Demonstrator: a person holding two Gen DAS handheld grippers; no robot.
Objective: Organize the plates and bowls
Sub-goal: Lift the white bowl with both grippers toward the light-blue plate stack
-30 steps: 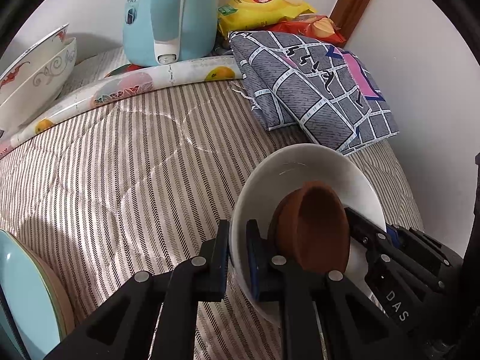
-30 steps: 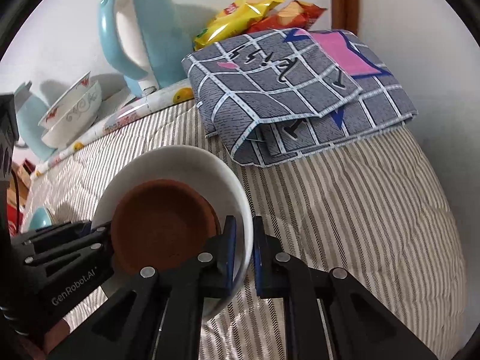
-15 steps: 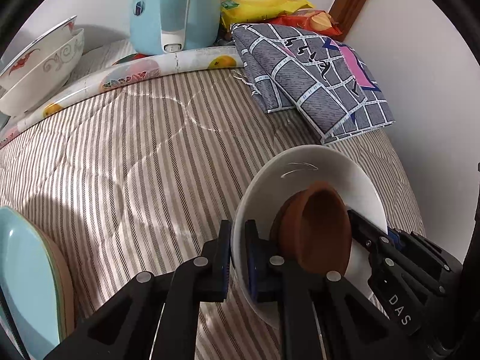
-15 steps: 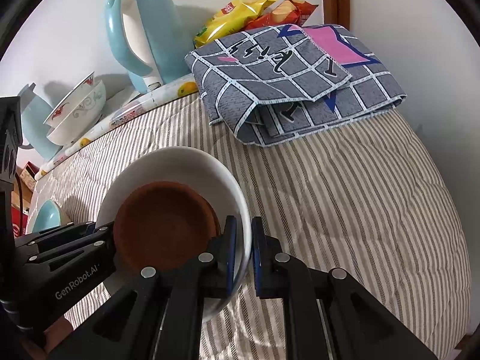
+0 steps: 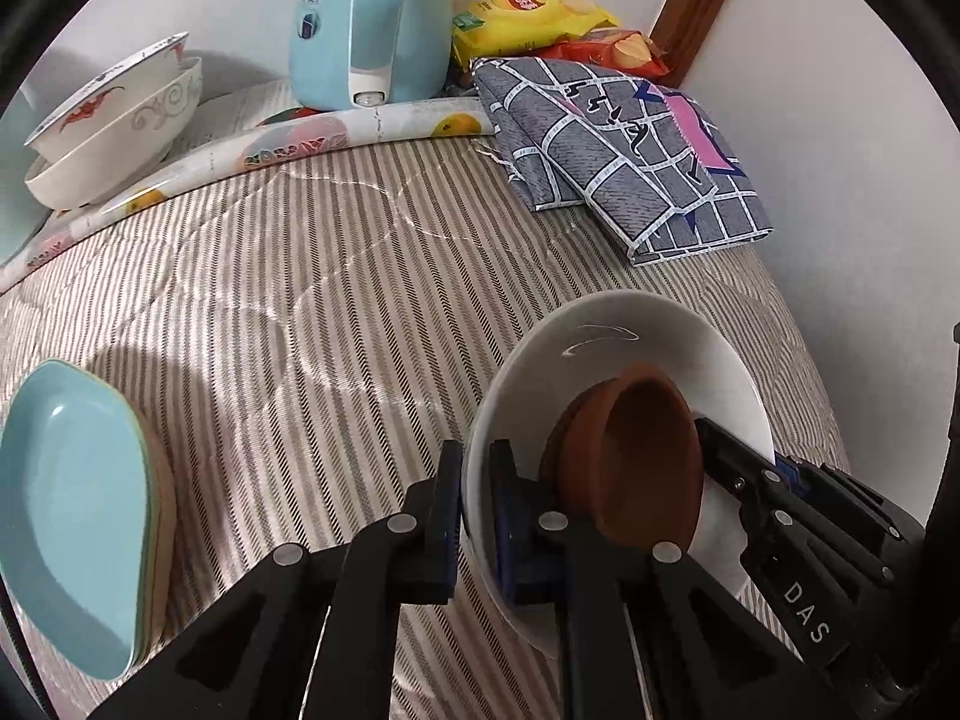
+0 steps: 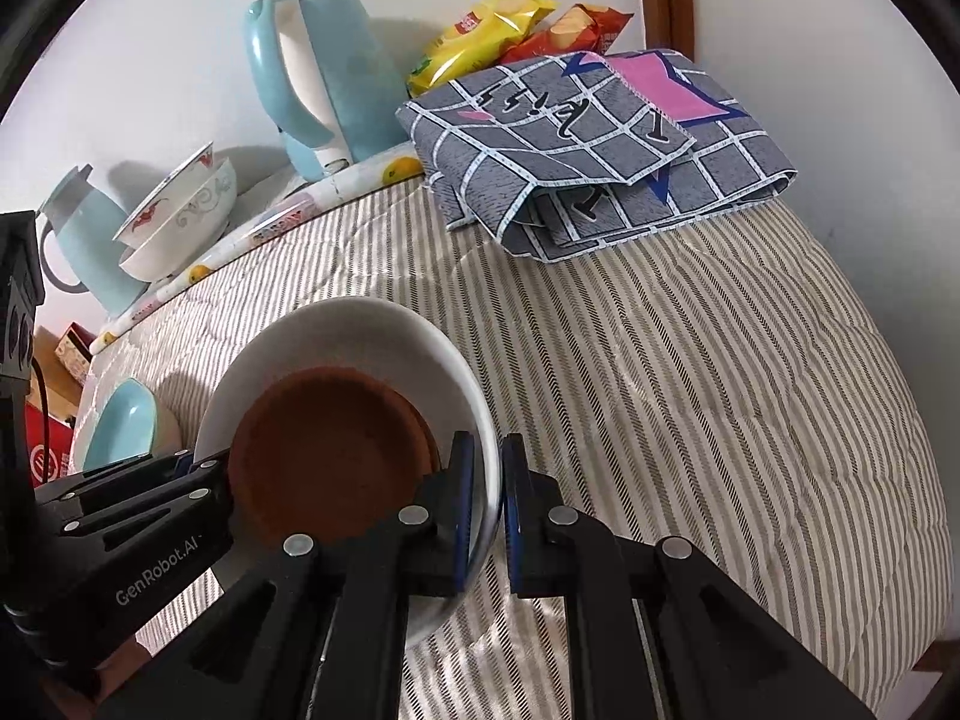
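A white bowl with a smaller brown bowl inside it hangs tilted above the striped cover. My left gripper is shut on the white bowl's left rim. In the right wrist view my right gripper is shut on the opposite rim of the same white bowl, beside the brown bowl. A stack of light blue plates lies at the left edge. Two patterned bowls sit nested at the back left.
A light blue kettle stands at the back by the wall, with snack bags beside it. A folded grey checked cloth lies at the back right. A rolled floral sheet runs along the striped cover. A second blue jug stands far left.
Both grippers have drawn back together with the white bowl held between them. The kettle and cloth look farther off, and the blue plates have come further into the left view.
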